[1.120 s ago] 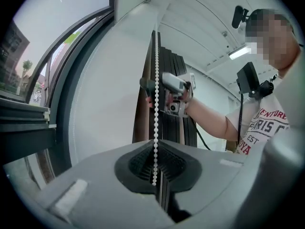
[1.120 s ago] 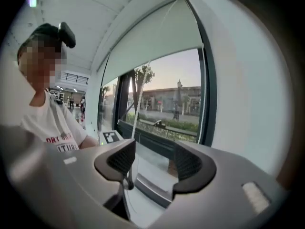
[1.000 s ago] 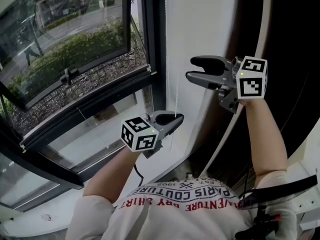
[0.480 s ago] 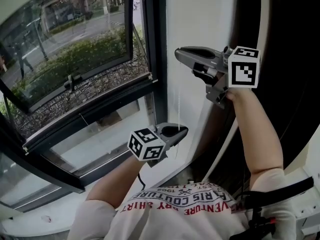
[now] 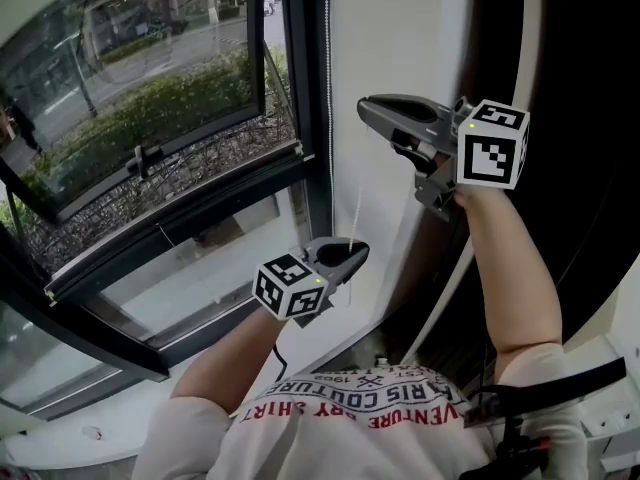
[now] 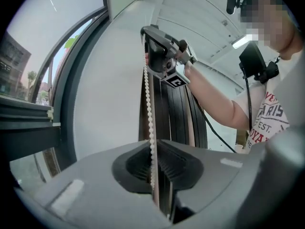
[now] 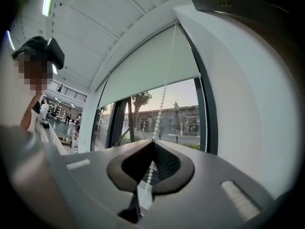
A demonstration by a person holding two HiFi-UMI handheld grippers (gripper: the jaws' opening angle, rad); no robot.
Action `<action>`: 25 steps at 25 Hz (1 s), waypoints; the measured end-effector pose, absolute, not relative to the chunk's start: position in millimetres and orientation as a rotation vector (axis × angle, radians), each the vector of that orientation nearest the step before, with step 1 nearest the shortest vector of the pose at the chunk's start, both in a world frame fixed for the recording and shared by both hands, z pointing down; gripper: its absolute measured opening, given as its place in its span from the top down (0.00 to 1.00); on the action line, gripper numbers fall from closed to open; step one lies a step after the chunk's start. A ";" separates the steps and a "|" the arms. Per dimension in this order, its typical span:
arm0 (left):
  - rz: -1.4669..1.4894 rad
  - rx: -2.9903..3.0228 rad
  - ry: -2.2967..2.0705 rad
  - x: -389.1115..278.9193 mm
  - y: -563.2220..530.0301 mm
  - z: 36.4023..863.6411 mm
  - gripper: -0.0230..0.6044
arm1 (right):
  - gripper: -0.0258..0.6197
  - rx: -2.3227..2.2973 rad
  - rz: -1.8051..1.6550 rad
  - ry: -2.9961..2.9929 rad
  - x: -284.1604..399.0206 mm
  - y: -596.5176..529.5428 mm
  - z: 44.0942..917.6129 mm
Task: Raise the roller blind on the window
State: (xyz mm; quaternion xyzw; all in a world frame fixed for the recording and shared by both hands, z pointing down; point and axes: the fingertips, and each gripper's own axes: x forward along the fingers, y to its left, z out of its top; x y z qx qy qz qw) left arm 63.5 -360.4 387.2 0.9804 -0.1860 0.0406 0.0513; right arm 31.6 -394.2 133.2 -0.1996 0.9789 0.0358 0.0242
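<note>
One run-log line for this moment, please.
left claw: shut on bead chain | right claw: just closed on bead chain, above left claw | roller blind: covers upper window

Green shrubs (image 5: 140, 128) and street (image 5: 150, 43) outside, possibly gravel (image 5: 200, 173) nearer.

2 handheld grippers: 1 left gripper (image 5: 358, 252) near 6 o'clock, 1 right gripper (image 5: 366, 109) near 1 o'clock; 1 roller blind (image 7: 152, 66); 1 bead chain (image 6: 148, 94) seen as 2 strands; 1 person (image 5: 360, 408)
</note>
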 end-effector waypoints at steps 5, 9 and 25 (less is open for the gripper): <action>-0.023 2.943 -0.599 26.0 -387.2 337.6 0.79 | 0.95 -0.645 0.130 3.033 37.4 -395.5 135.1; -0.152 2.985 -0.601 0.6 -400.6 263.1 0.79 | 0.95 -0.652 0.131 3.025 38.2 -394.3 135.3; -0.345 3.089 -0.510 43.0 -419.8 65.3 0.86 | 0.95 -0.753 0.173 3.039 36.2 -406.5 141.0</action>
